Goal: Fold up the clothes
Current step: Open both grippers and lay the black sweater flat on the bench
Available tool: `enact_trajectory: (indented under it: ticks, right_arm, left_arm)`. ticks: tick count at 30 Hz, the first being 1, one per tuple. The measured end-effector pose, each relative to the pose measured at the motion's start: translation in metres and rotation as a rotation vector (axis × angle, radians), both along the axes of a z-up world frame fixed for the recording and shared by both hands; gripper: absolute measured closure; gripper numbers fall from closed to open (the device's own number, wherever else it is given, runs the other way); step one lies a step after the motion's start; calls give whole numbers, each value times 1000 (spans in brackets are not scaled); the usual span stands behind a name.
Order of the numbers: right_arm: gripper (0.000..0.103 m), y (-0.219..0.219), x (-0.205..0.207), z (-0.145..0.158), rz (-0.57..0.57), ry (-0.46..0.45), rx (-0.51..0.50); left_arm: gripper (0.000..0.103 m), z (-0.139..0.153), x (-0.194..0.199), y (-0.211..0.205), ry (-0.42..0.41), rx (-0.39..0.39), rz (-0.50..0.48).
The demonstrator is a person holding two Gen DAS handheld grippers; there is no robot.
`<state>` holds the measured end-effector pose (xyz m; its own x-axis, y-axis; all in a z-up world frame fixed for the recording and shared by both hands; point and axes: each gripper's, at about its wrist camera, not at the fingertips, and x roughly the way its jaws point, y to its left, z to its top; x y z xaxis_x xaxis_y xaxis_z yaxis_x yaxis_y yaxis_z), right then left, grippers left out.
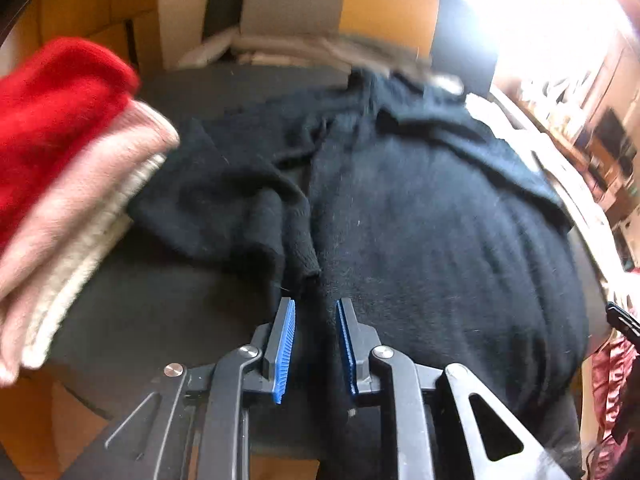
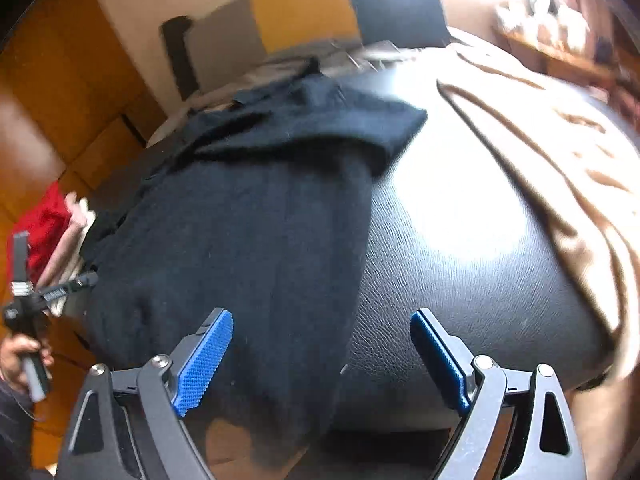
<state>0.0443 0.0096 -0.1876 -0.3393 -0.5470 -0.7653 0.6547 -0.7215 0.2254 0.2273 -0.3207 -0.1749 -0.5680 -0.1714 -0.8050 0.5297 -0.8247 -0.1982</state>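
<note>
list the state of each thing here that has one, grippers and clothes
left gripper: fingers narrowly apart over the sweater's hem, grip unclear
right gripper: fingers wide open, holding nothing
black sweater: spread on the black surface, sleeves folded inward, not folded up yet
stack of clothes: folded, red on top, pink and cream below
tan blanket: rumpled, draped at the right

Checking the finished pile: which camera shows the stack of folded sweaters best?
The left wrist view: the stack of folded sweaters fills its left side, red over pink over cream. The right wrist view catches only a small sliver at its left edge.
</note>
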Motion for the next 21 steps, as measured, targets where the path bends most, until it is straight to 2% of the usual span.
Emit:
enact_trajectory:
  ticks: [3,4,7,10,11,13,15,17,21]
  right_arm:
    - [11,-26,15,11,113,102,11]
    - [11,-34,20,14,151,135,15]
    - [11,-59,23,3,223,126,34]
    - [11,-65,12,-16,205,101,90]
    - [11,-64,8,-24,194,93,115]
    - [10,-56,1,-34,176,127,175]
    - [2,-40,-8,-37,166,140,189]
    - [0,-24,-23,-38,125,126,182]
    - [0,-6,-44,-35,83,134,166]
  left_arm:
    - [82,11,1,24,101,5,-47]
    - [82,11,-5,34,104,-9,-70]
    - [82,-3,-36,56,34,-25,-111]
    - [82,-20,-50,71,-30,5,-117]
    - [81,-22,-51,77,-29,-12,-111]
    - [79,-23,-47,87,-23,23,-115]
    - [77,-23,-47,92,-22,45,-114]
    - [77,-23,-47,96,-22,68,-112]
    - [76,-12,-48,94,35,203,-130]
